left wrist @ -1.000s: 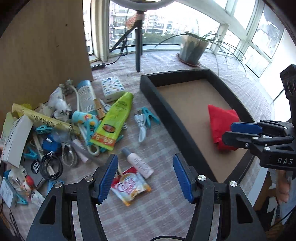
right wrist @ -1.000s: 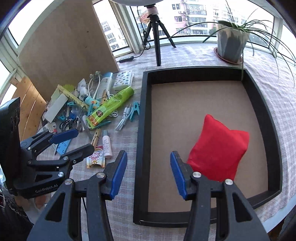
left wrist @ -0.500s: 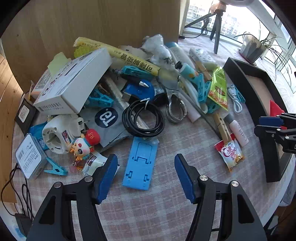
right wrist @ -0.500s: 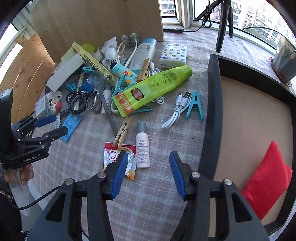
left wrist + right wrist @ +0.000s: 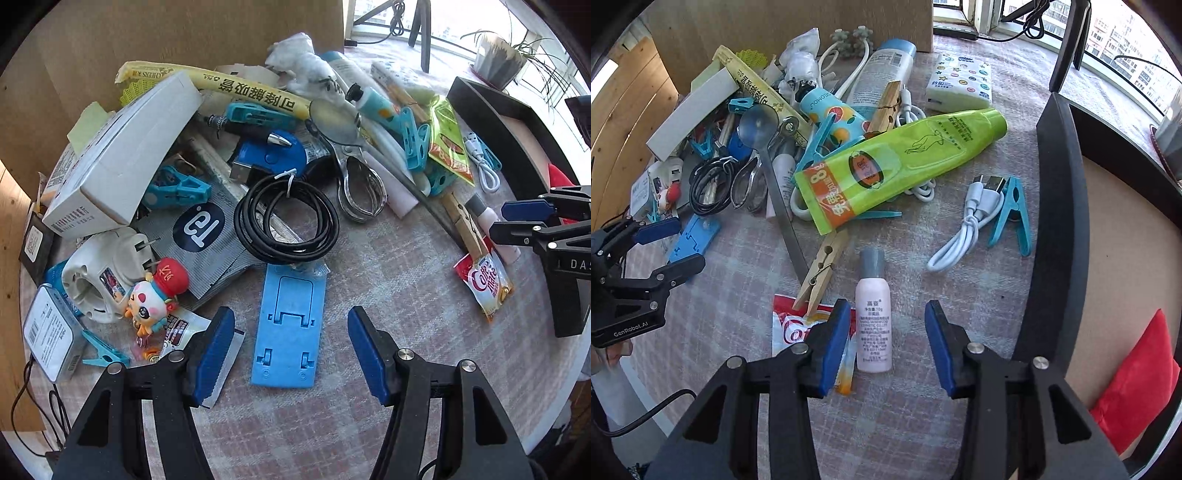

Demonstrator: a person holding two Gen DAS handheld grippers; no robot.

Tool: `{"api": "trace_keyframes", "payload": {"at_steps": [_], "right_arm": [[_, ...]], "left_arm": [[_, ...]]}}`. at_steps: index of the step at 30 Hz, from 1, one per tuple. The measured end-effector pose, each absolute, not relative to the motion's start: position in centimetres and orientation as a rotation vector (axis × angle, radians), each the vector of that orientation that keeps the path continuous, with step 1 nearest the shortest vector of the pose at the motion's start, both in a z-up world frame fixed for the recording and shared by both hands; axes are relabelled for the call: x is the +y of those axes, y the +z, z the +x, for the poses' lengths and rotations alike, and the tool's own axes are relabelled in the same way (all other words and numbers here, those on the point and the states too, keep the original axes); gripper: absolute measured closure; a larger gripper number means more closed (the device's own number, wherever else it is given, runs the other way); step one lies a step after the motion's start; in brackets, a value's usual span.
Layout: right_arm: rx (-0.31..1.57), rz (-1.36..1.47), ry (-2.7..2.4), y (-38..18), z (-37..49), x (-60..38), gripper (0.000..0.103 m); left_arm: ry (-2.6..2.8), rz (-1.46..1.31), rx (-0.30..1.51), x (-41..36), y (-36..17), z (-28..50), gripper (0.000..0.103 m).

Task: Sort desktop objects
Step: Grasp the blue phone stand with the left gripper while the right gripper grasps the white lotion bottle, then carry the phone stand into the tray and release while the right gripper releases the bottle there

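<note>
Down over the checked tablecloth, the left gripper is hovering with its blue pads spread wide, gripping nothing; the flat blue plastic phone stand is lying between them at lower centre of the left view, its near edge free on bare cloth. Just above it the coiled black cable is marking the front edge of the clutter heap filling the upper half. Open cloth is running along the bottom and right of that view.

In the right view the right gripper is hanging with its jaws apart and just now narrowing, nothing pinched. The small pink bottle with a grey cap is lying between them, close beside the left pad, while the red-and-white creamer sachet is lying partly under that pad. At right the black tray's wall is bounding the open cloth, a red cloth bag resting inside at lower right.
</note>
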State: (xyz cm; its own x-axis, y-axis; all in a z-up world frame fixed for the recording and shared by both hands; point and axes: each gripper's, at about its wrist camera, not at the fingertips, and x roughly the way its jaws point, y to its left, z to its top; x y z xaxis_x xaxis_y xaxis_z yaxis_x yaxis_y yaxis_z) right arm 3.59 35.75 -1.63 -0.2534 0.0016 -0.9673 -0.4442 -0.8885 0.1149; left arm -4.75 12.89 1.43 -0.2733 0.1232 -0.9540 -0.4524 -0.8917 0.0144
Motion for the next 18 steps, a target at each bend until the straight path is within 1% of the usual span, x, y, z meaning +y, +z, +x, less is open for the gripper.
{"api": "trace_keyframes", "payload": {"at_steps": [3,4,5,6,9,10,13,18], "right_arm": [[0.540,-1.727,2.204,-2.1,3.7,36.2,0.065],[0.538,-1.734,2.198,-2.2,3.8,36.3,0.067],[0.526,-1.729,2.203,-2.2,3.8,36.3,0.069],[0.517,-1.736,2.201,-2.2,3.9,36.4,0.070],[0.499,-1.739,2.197,-2.2,3.9,36.4,0.074],[0.494,-1.739,2.195,-2.1,4.0,36.5,0.077],[0.501,-1.737,2.194,-2.0,4.3,36.6,0.082],[0.544,-1.726,2.200,-2.0,5.3,36.9,0.082]], "left_arm": [[2.182,-1.619,0.462,13.2,1.0,-4.3,0.045],[2.169,-1.623,0.482,13.4,0.8,-4.1,0.049],[2.157,-1.632,0.498,13.5,0.5,-3.9,0.050],[2.157,-1.619,0.488,13.5,0.6,-3.8,0.055],[2.144,-1.627,0.453,13.2,0.6,-3.7,0.064],[2.153,-1.628,0.442,13.0,0.6,-3.7,0.070],[2.160,-1.631,0.408,12.6,0.6,-3.4,0.070],[2.146,-1.628,0.334,11.1,0.5,-2.3,0.070]]}}
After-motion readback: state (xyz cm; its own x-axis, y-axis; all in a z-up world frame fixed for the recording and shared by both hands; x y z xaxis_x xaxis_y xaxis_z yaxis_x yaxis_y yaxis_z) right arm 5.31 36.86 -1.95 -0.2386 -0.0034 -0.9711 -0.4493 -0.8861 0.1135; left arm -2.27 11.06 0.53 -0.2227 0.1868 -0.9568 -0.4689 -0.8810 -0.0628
